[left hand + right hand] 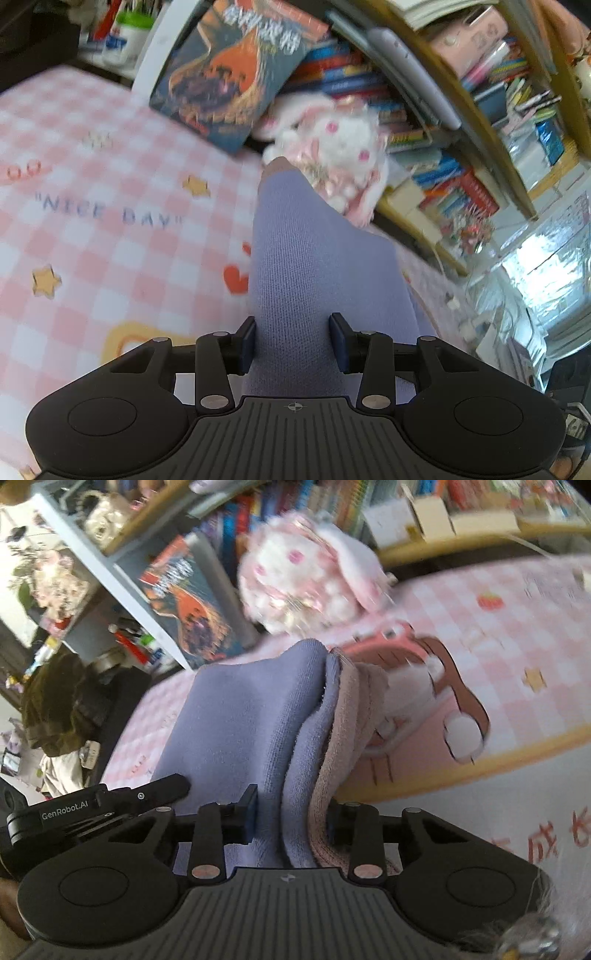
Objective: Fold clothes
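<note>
At the bottom centre of each wrist view, the left gripper (292, 341) and right gripper (291, 821) — jaws narrowed — pinch the lavender-blue knitted garment (314, 266), lifted over the pink-and-white checked bedsheet (110, 206).

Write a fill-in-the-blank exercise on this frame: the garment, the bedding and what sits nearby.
1. The knit garment between both pairs of jaws is ____ in colour.
2. The sheet is checked white and ____.
3. Words printed on the sheet read "NICE ____".
4. The plush toy behind the garment is a white ____.

Missing words: purple; pink; DAY; rabbit
</note>
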Action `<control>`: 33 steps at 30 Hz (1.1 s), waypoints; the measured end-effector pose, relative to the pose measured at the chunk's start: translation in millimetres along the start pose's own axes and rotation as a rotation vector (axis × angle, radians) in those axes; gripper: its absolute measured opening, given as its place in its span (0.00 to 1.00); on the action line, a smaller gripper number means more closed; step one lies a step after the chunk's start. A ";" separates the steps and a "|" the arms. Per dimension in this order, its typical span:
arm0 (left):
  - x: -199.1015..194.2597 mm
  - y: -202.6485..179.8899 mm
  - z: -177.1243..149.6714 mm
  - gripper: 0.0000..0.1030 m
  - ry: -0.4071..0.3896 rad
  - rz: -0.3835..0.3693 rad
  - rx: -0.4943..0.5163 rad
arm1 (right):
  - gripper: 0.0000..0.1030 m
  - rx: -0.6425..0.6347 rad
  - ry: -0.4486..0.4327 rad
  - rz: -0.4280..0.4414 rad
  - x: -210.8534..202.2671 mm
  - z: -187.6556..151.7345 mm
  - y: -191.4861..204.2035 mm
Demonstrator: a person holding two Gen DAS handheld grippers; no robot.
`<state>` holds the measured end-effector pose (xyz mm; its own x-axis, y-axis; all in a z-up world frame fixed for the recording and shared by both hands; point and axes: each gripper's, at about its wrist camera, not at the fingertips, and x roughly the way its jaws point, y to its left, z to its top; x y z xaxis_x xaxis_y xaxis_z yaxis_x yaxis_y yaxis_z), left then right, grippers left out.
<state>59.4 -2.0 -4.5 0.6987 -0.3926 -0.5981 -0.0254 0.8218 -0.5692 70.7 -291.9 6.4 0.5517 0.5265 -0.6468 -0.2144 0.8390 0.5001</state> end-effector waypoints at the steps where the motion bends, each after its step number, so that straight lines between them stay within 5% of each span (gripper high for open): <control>1: -1.7 1.0 3.7 0.38 -0.011 0.000 0.005 | 0.30 -0.015 -0.006 0.006 1.7 4.2 3.6; 17: 46.9 58.4 90.9 0.38 -0.103 0.098 0.038 | 0.29 -0.147 -0.014 0.051 115.2 72.6 43.7; 33: 84.0 85.9 103.2 0.46 -0.070 0.146 0.001 | 0.37 -0.025 0.025 0.065 163.4 83.7 14.4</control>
<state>189.7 78.2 -45.4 0.7359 -0.2389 -0.6336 -0.1297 0.8686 -0.4782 225.2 -205.3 -43.9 0.5161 0.5828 -0.6277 -0.2697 0.8061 0.5268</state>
